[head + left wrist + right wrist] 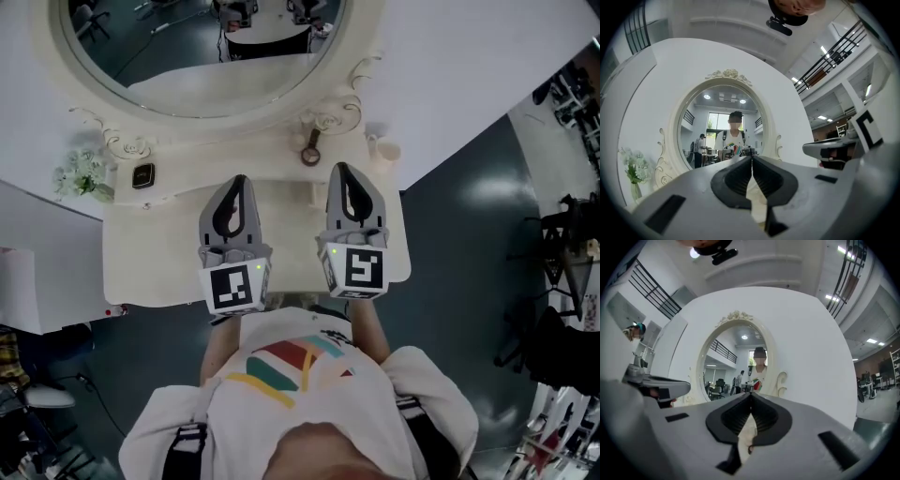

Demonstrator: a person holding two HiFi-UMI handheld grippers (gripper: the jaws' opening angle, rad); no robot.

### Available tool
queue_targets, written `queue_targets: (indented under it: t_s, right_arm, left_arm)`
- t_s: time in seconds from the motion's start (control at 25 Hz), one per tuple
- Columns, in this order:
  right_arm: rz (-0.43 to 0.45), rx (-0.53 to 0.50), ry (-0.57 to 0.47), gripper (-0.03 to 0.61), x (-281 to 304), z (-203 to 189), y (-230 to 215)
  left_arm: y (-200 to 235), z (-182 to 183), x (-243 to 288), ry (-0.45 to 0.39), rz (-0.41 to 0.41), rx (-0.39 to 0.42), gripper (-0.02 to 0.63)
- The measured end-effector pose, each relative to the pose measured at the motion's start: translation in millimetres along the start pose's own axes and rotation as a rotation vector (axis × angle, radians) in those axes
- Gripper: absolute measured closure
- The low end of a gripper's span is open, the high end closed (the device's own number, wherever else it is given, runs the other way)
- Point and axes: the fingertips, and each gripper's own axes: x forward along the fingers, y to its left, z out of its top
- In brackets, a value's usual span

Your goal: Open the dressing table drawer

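The cream dressing table (pixel 169 253) stands against a white wall, with a big oval mirror (pixel 197 56) above it. Its drawer is not visible in any view; the table's front edge lies under my grippers and the person's body. My left gripper (pixel 239 179) hovers over the tabletop pointing at the mirror, jaws shut with nothing between them. Beside it, my right gripper (pixel 339 168) is also shut and empty. In the left gripper view the shut jaws (pixel 751 158) face the mirror (pixel 724 131). The right gripper view shows its shut jaws (pixel 751 393) facing the mirror (pixel 736 366).
At the back of the tabletop stand white flowers (pixel 80 175), a small dark clock (pixel 142 175), a ring-handled object (pixel 310 150) and a pale cup (pixel 386 150). A dark floor (pixel 469 244) lies right of the table, and equipment stands at the far right (pixel 562 281).
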Motion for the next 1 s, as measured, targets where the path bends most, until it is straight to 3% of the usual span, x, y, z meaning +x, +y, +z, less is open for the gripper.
queue_targets:
  t_s: [0.28, 0.4, 0.64, 0.84, 1.0]
  right_arm:
    - [0.101, 0.012, 0.034, 0.578, 2.2, -5.4, 37.8]
    - [0.1, -0.01, 0.046, 0.578, 3.3, -8.6, 43.9]
    - [0.095, -0.011, 0.071, 0.578, 1.8, -13.2, 49.8]
    - [0.08, -0.014, 0.075, 0.578, 3.4, -12.9, 50.7]
    - [0.073, -0.01, 0.08, 0.578, 4.2, -14.1, 53.2]
  left_arm:
    - [-1.6, 2.2, -1.3, -0.004, -0.013, -0.018, 0.606]
    - [0.8, 1.2, -3.6, -0.027, -0.014, -0.024, 0.606]
    - [7.1, -4.7, -10.2, 0.008, -0.018, -0.043, 0.606]
    - [19.8, -5.5, -9.4, -0.055, -0.001, -0.05, 0.606]
    - [23.7, -7.5, -10.5, -0.042, -0.004, -0.05, 0.606]
